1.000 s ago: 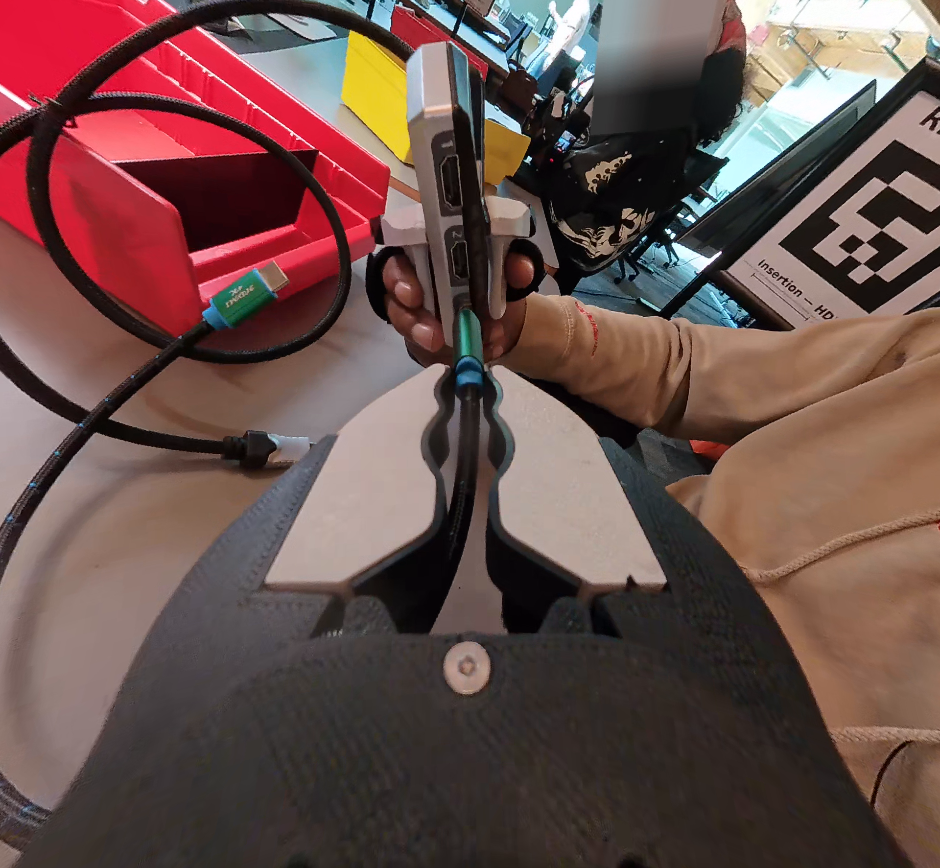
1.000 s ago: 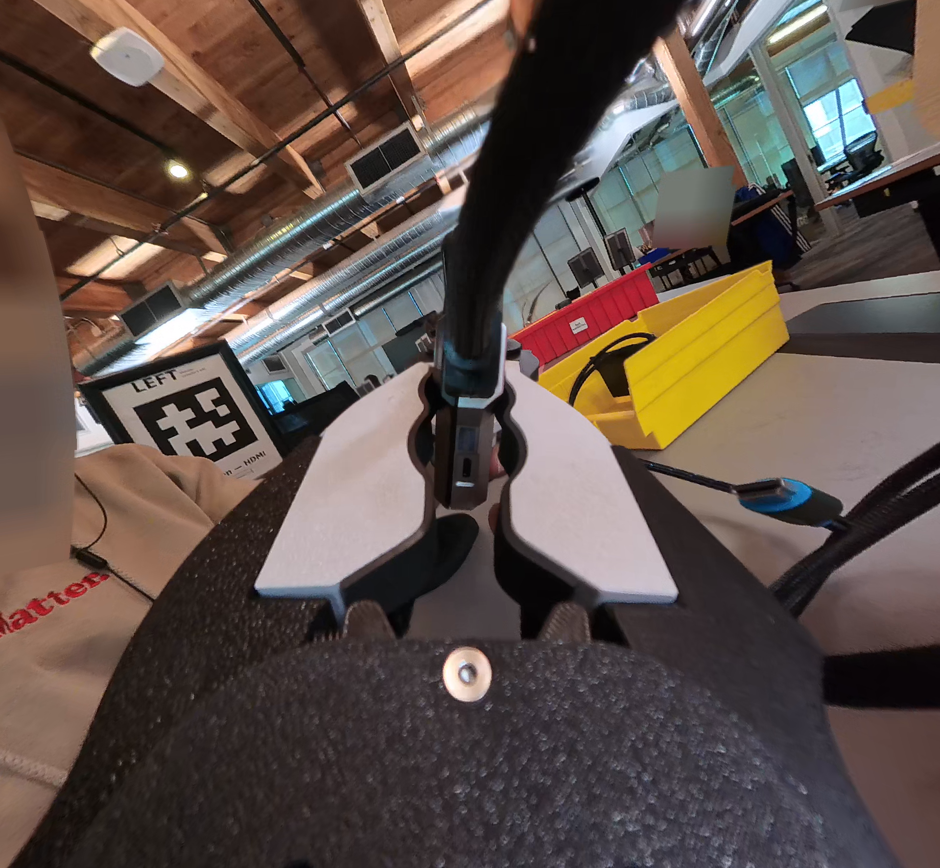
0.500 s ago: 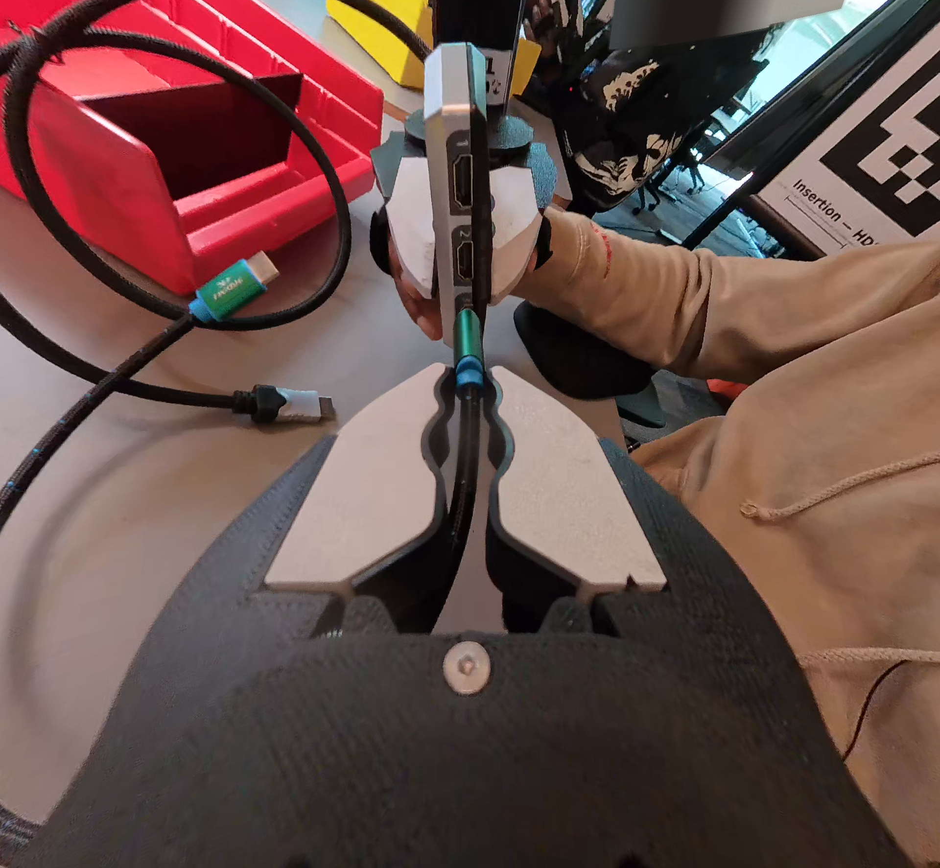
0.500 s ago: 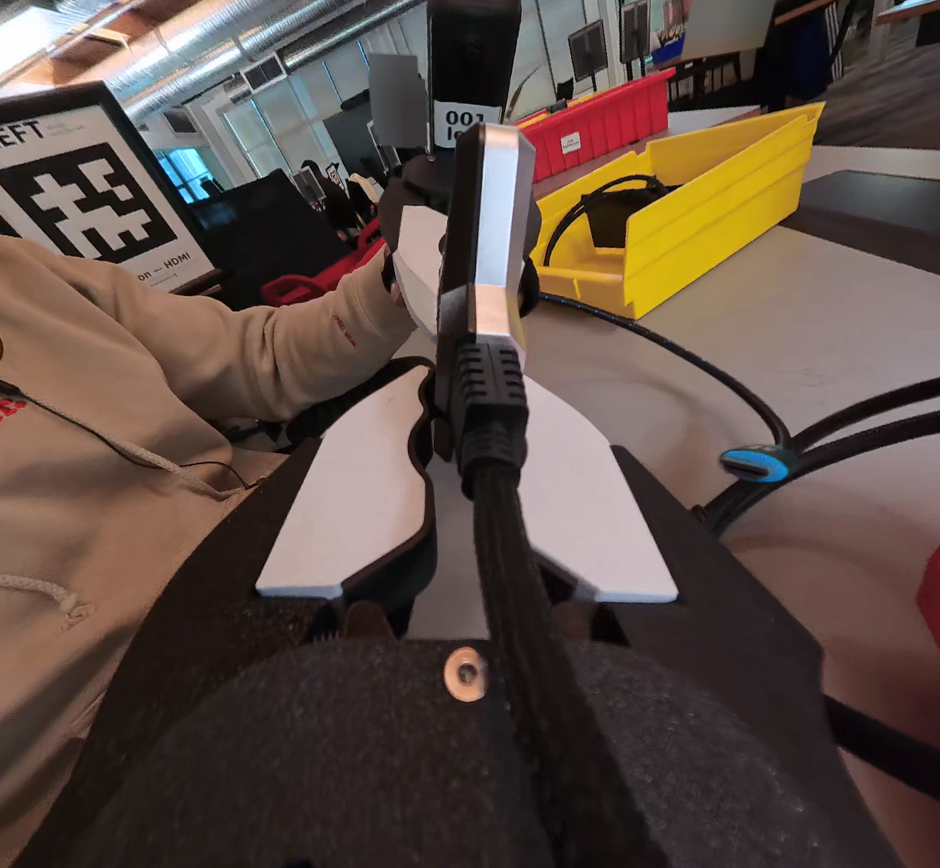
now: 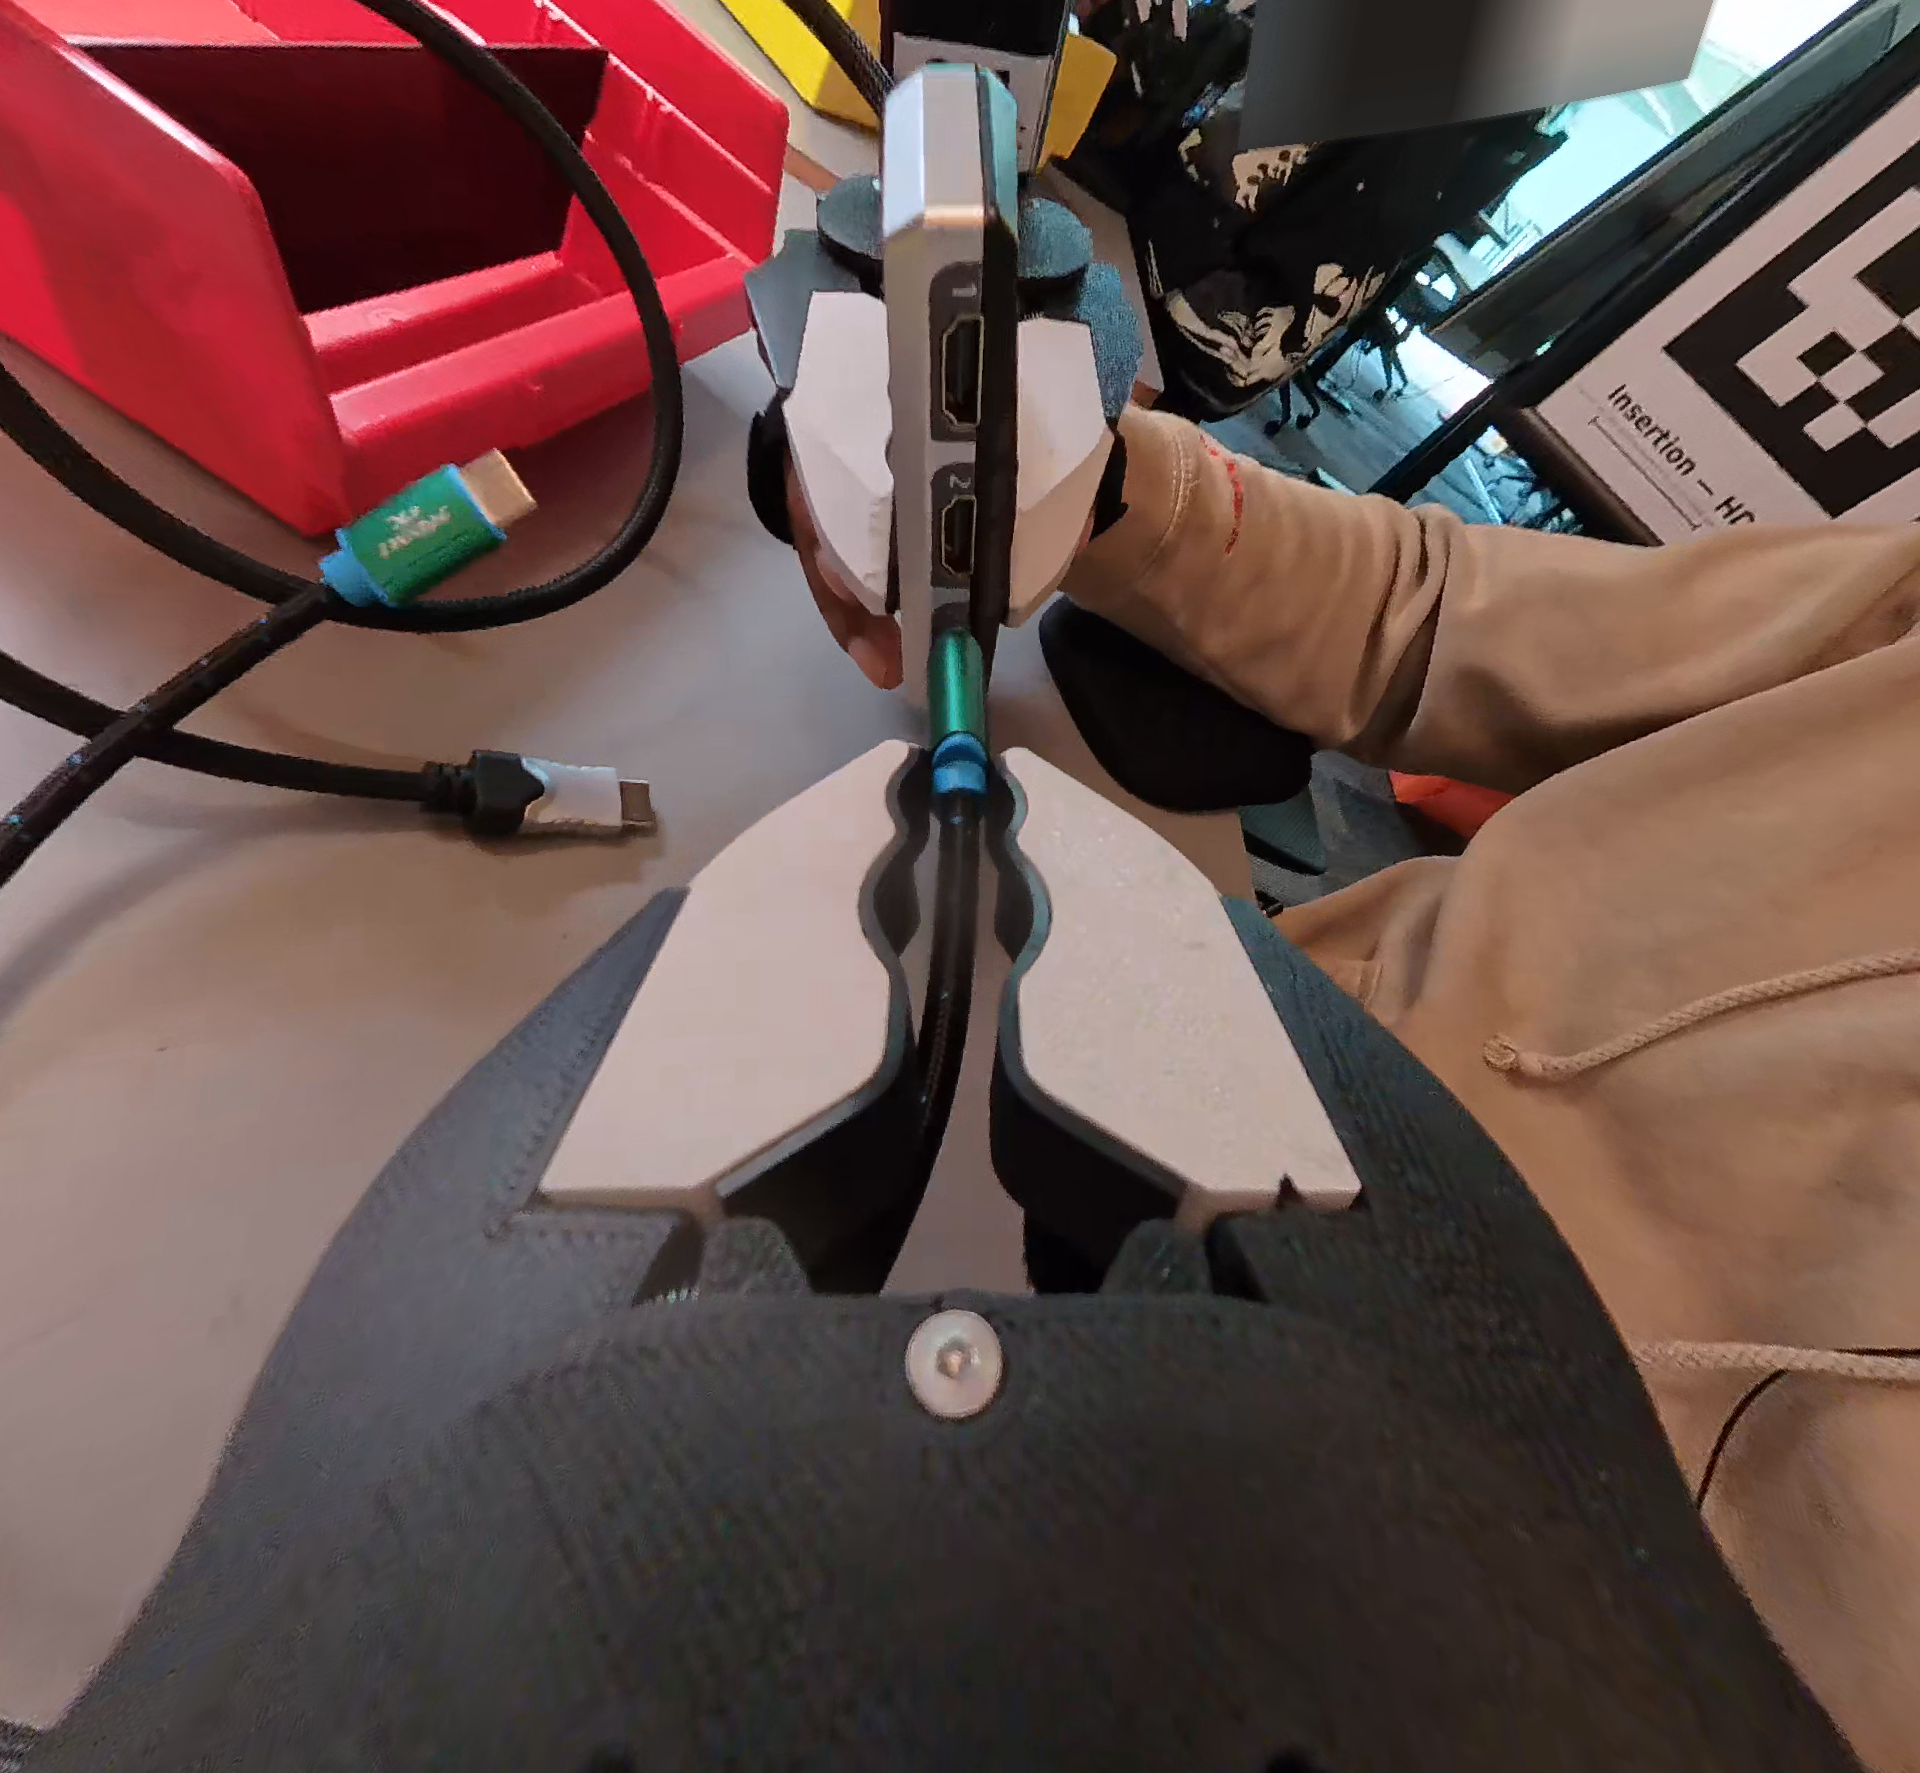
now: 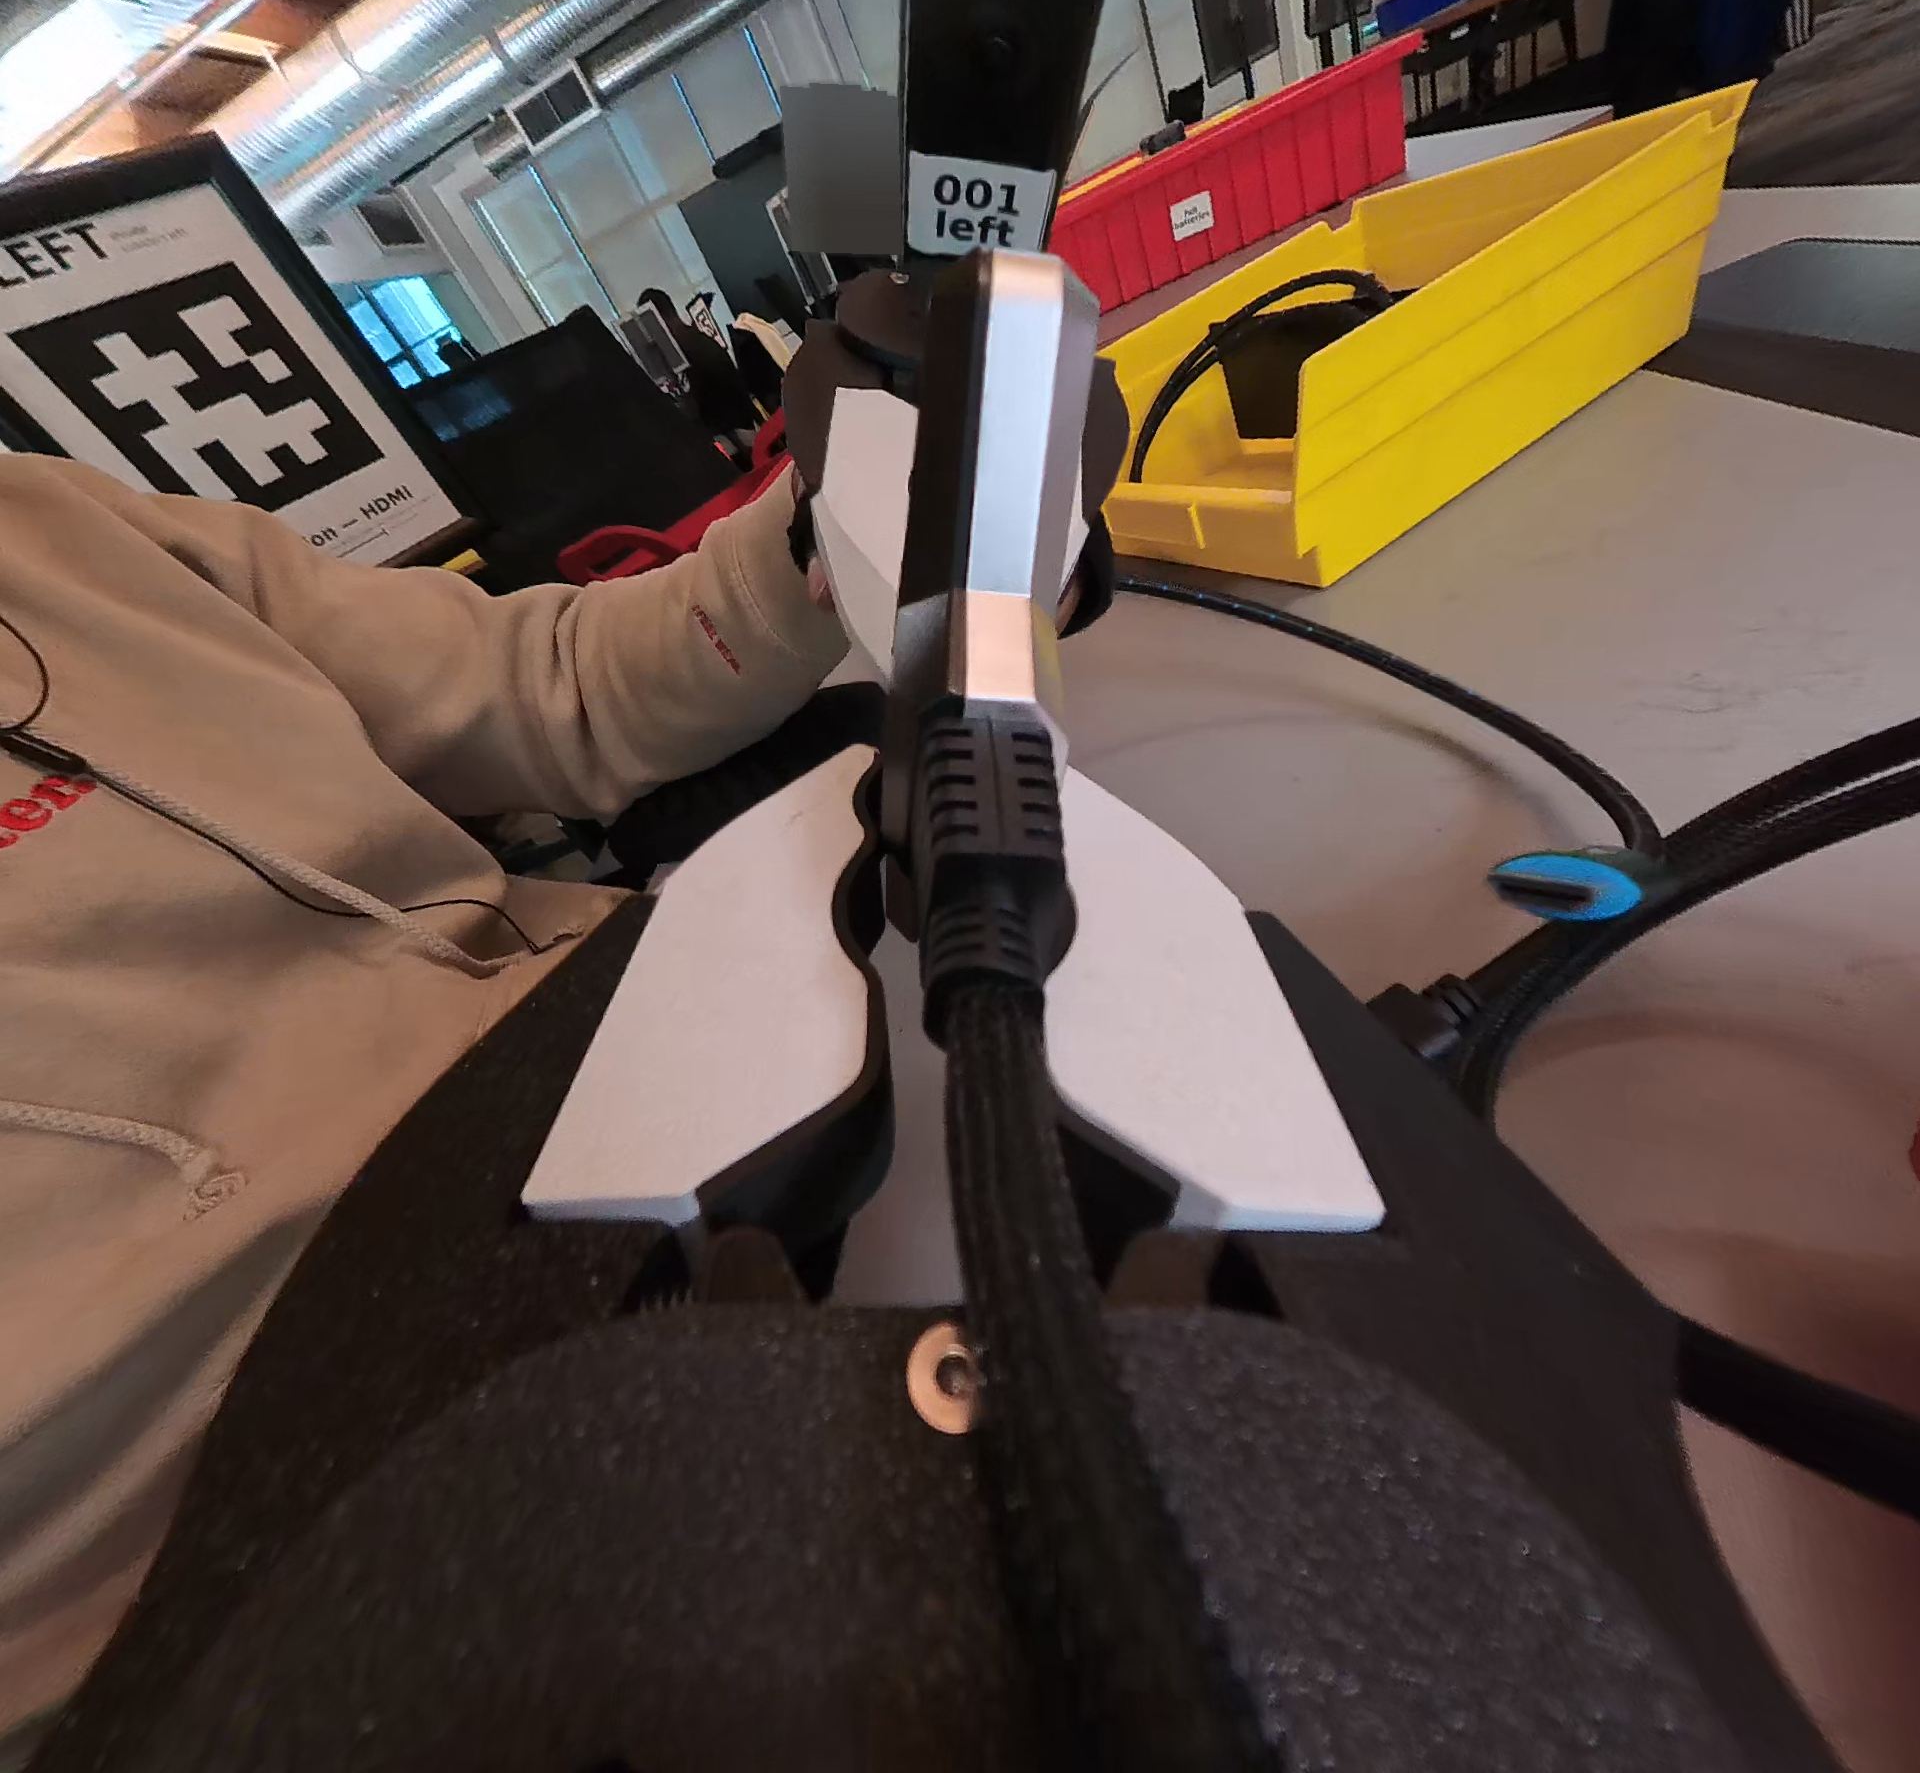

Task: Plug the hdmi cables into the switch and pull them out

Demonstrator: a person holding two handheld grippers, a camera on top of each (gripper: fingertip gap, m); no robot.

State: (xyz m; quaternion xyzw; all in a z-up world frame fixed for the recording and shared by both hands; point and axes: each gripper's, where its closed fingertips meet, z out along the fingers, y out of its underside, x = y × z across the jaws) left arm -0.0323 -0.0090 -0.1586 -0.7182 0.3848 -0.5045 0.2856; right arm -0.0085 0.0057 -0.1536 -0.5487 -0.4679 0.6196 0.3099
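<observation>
My left gripper (image 5: 956, 778) is shut on a black braided cable just behind its green plug (image 5: 956, 674). The plug sits in the lowest port of the silver switch (image 5: 914, 321). Two ports above it are empty. My right gripper (image 6: 971, 788) is shut on the near end of the switch (image 6: 1023, 476), where a black ribbed plug (image 6: 987, 840) is plugged in. Its cable runs back over the gripper. Each gripper's white fingers show in the other's view, the right gripper's (image 5: 842, 435) and the left gripper's (image 6: 862, 497). The switch is held above the table.
A red bin (image 5: 208, 269) stands at the left, with a loose green plug (image 5: 426, 528) and a silver plug (image 5: 582, 793) on the table beside it. A yellow bin (image 6: 1455, 373) and a blue plug (image 6: 1558, 882) lie to the right. Marker boards (image 5: 1818, 321) and the person's beige sleeve (image 5: 1351, 601) are close. Both grippers' tips are close together, under 4 cm apart.
The right gripper has swung down from pointing at the ceiling to level, and the black cable now trails back over it. The green plug has stayed in the switch.
</observation>
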